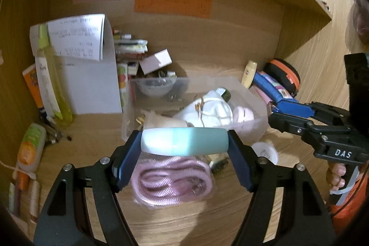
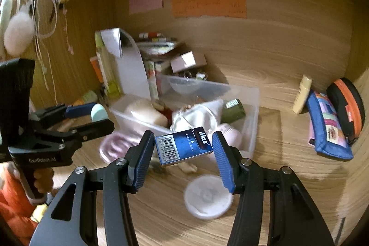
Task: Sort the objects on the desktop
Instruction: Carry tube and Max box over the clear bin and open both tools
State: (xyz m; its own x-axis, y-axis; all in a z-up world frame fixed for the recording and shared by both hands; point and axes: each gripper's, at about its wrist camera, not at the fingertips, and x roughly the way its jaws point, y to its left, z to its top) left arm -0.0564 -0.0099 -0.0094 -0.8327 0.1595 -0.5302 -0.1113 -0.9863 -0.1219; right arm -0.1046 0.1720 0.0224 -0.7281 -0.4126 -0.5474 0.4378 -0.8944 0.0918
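Two grippers each carry something short of the clear bin. From the left wrist, the left gripper (image 1: 184, 142) clamps a teal bottle (image 1: 184, 141), long axis crosswise between the pads; the bin (image 1: 251, 128) lies straight ahead, just beyond, with a pink cord (image 1: 171, 179) on the desk below. The right gripper (image 1: 275, 115) reaches in from the right at the bin's corner.

From the right wrist, the right gripper (image 2: 183, 149) carries a blue Max box (image 2: 183, 145) tilted between the pads, touching the left pad while a gap shows at the right one, so whether it is clamped I cannot tell. The bin (image 2: 250, 130) is ahead. The right gripper looks nearer to it.
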